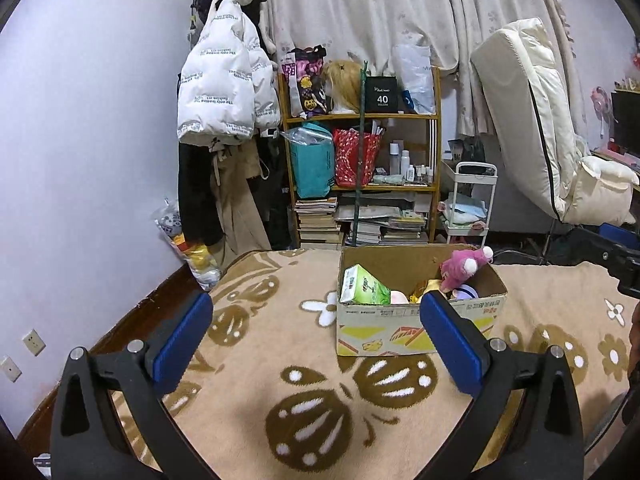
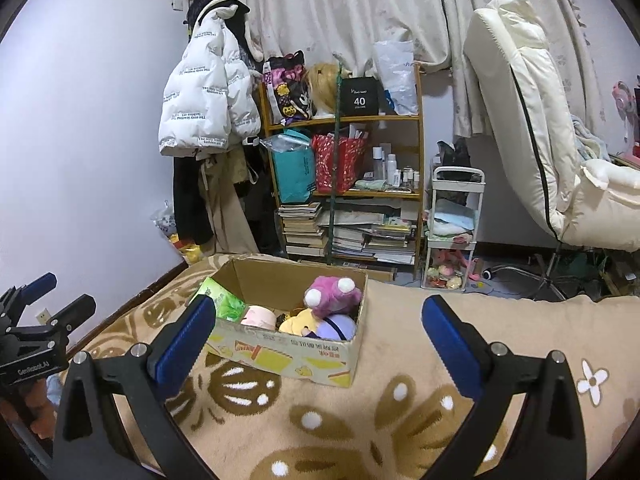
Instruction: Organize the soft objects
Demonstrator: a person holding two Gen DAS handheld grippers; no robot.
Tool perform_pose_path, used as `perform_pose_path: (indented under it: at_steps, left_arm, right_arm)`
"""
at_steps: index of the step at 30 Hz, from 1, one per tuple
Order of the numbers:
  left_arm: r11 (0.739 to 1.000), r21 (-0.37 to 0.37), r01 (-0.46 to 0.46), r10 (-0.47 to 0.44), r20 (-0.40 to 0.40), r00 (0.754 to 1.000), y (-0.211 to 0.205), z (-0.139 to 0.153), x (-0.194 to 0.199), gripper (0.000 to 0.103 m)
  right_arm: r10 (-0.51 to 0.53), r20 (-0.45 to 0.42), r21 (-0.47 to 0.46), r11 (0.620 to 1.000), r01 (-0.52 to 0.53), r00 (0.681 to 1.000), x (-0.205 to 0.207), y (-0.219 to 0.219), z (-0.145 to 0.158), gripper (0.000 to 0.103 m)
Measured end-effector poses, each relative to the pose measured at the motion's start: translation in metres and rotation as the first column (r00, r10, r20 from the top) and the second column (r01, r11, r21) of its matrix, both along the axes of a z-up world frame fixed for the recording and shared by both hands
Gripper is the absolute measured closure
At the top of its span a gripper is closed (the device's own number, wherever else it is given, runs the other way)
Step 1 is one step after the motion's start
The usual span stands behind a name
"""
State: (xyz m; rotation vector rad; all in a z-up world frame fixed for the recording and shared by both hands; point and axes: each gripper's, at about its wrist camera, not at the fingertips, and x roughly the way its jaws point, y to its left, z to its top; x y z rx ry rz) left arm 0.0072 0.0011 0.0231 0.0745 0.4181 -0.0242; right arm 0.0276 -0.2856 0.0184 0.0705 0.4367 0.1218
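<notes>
A cardboard box (image 1: 384, 332) (image 2: 288, 356) stands on a beige blanket with brown flower patterns (image 1: 280, 360) (image 2: 400, 380). In it lie a pink plush toy (image 1: 464, 268) (image 2: 330, 294), a green tissue pack (image 1: 366, 286) (image 2: 222, 300), a yellow plush (image 2: 298, 322), a purple-and-white plush (image 2: 338, 326) and a pale pink soft item (image 2: 258, 316). My left gripper (image 1: 316, 312) is open and empty, in front of the box. My right gripper (image 2: 316, 314) is open and empty, to the right of the box. The left gripper shows at the left edge of the right wrist view (image 2: 40, 304).
Beyond the bed stand a wooden shelf (image 1: 360, 116) (image 2: 344, 120) with bags, bottles and books, a coat rack with a white puffer jacket (image 1: 224, 88) (image 2: 204, 92), a small white cart (image 1: 472, 204) (image 2: 452, 224) and a cream recliner chair (image 1: 540, 128) (image 2: 540, 120).
</notes>
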Motion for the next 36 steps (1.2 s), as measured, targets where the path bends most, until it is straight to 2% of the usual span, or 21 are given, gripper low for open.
perform_pose_path:
  at_steps: [4, 17, 36]
  left_arm:
    - [0.999, -0.042, 0.018, -0.019, -0.004, 1.0, 0.002, -0.002, -0.007, 0.001]
    - [0.998, -0.054, 0.012, -0.011, 0.023, 1.0, 0.0, -0.006, -0.005, 0.001]
    - [0.999, -0.019, 0.041, -0.041, -0.018, 0.999, -0.017, -0.019, 0.007, 0.001]
  right_arm:
    - [-0.005, 0.005, -0.005, 1.0, 0.005, 1.0, -0.004, 0.0, 0.002, 0.0]
    - [-0.021, 0.006, -0.016, 1.0, 0.021, 1.0, -0.002, -0.002, -0.003, 0.0]
    - [0.003, -0.023, -0.062, 0.998, -0.005, 1.0, 0.01, 0.011, -0.019, 0.0]
